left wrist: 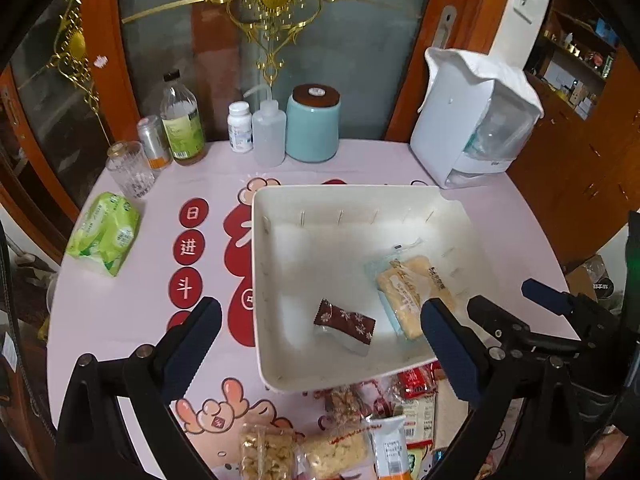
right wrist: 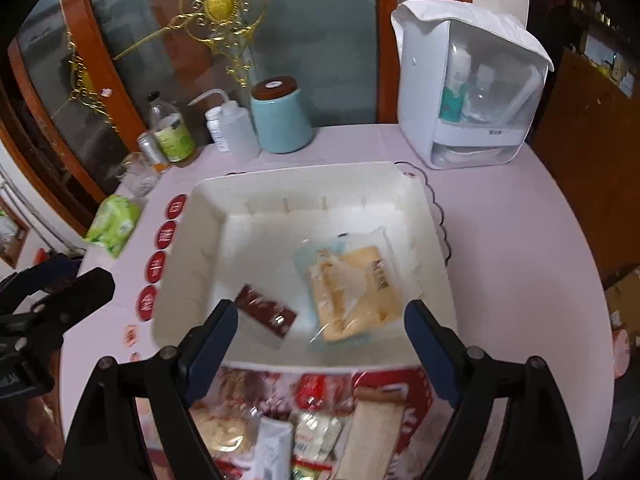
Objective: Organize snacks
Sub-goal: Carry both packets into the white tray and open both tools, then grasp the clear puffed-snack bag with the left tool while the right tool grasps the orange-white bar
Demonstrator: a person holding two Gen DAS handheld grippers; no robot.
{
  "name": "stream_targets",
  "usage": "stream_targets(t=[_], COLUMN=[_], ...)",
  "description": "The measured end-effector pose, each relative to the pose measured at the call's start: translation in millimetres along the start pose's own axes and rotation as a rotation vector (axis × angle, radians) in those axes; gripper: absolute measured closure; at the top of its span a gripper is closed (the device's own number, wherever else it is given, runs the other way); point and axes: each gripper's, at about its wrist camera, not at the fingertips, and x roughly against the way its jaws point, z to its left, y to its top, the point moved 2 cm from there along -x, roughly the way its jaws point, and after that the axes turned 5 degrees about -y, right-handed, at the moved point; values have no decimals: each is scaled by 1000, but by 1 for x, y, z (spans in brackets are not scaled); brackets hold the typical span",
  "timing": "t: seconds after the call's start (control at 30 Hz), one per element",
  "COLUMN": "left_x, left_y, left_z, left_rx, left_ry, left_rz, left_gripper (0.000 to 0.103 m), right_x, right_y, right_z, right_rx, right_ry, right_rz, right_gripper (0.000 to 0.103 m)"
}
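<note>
A white bin [left wrist: 276, 200] [right wrist: 208, 192] stands mid-table. Inside lie a brown patterned snack packet [left wrist: 345, 319] [right wrist: 266, 311] and a yellow cake in a clear wrapper [left wrist: 404, 292] [right wrist: 352, 292]. A pile of loose snack packets [left wrist: 360, 428] [right wrist: 304, 416] lies on the table in front of the bin. My left gripper [left wrist: 320, 348] is open and empty, over the bin's near-left corner. My right gripper [right wrist: 320, 352] is open and empty, over the bin's near rim; it also shows at the right of the left wrist view [left wrist: 516, 312].
A green tissue pack [left wrist: 105, 233] [right wrist: 114, 224], a glass [left wrist: 130, 168], a can, bottles [left wrist: 182, 124] and a blue canister [left wrist: 313, 124] [right wrist: 280, 116] line the back left. A white appliance [left wrist: 472, 120] [right wrist: 468, 92] stands back right. The pink tablecloth [left wrist: 120, 320] ends at a rounded edge.
</note>
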Motion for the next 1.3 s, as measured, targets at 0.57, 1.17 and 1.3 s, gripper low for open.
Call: stream_targets(t=[0.57,1.17,1.3], left_x=[150,164,130], left_y=[-94,-210,-218], left_z=[-20,-4,4], left_rx=[-34,-18,-63], left_ry=[201,236,243], left_rz=[-157,-80,-20], left_gripper=[4,4,4], right_x=[130,106,76], right_y=[-87,-168,-180], right_z=[14,14,22], right_rx=[231,235,220], right_ry=[69,75,42], right_rz=[-220,-132,-38], right_gripper=[17,18,18])
